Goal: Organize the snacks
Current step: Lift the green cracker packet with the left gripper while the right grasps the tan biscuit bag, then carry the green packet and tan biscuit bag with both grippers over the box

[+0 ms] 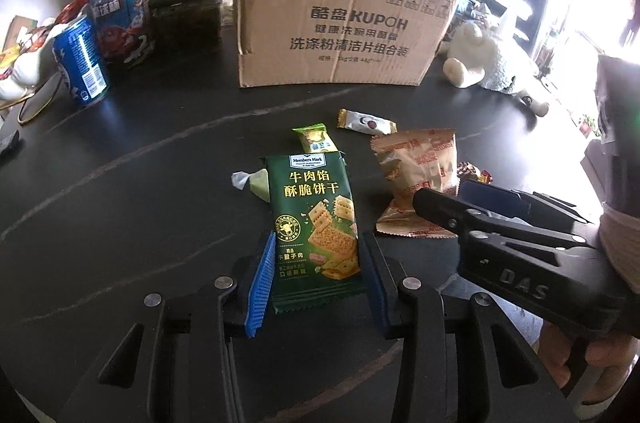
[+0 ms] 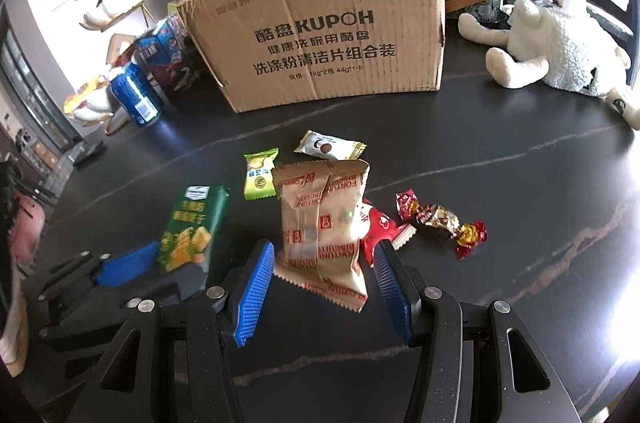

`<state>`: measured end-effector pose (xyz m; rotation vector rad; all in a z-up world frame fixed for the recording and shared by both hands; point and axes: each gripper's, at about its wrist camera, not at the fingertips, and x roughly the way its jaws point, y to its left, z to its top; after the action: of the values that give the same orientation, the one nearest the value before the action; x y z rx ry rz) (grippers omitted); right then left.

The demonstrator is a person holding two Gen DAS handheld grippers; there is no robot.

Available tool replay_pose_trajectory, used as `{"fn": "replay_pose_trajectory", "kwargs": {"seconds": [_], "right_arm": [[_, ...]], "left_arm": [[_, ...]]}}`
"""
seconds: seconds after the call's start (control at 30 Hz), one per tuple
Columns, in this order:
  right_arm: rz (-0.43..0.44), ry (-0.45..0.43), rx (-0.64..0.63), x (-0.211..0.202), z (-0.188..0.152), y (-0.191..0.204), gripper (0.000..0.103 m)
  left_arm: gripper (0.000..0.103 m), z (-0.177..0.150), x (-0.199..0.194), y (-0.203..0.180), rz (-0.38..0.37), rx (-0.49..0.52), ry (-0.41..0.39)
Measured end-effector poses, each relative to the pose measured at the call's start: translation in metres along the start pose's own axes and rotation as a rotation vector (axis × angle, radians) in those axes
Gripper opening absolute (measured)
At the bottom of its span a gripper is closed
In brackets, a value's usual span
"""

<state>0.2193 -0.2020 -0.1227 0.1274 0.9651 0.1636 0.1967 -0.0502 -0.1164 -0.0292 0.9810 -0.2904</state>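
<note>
Left gripper (image 1: 318, 255) clamped on the lower half of a dark green cracker packet (image 1: 314, 219), jaws pressing its two long edges, packet lifted above the dark surface (image 1: 140, 215). Right gripper (image 2: 324, 283) likewise closed on a tan biscuit bag (image 2: 324, 223), held upright just in front of a red wrapper (image 2: 380, 227) and foil candies (image 2: 444, 219). Farther back on the surface: a small green sachet (image 2: 260, 173), a white-and-gold bar (image 2: 330, 145), and an open cardboard box (image 2: 320, 35).

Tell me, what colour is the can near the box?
Blue with white markings: the can, clearest in the left wrist view.
</note>
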Motion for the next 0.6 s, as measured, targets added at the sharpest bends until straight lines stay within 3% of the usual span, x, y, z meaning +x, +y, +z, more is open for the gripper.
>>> {"fn": "replay_pose_trajectory", "kwargs": {"seconds": [0.27, 0.37, 0.6], "right_arm": [[-0.065, 0.027, -0.047, 0.014, 0.0, 0.009, 0.052], [-0.068, 0.027, -0.047, 0.014, -0.001, 0.01, 0.043], [-0.072, 0.012, -0.042, 0.006, -0.003, 0.011, 0.039]], "left_arm": [[0.041, -0.001, -0.001, 0.011, -0.004, -0.021, -0.005], [0.041, -0.002, -0.001, 0.013, -0.002, -0.026, -0.006], [0.041, -0.002, -0.009, 0.011, -0.002, -0.019, -0.027]]}}
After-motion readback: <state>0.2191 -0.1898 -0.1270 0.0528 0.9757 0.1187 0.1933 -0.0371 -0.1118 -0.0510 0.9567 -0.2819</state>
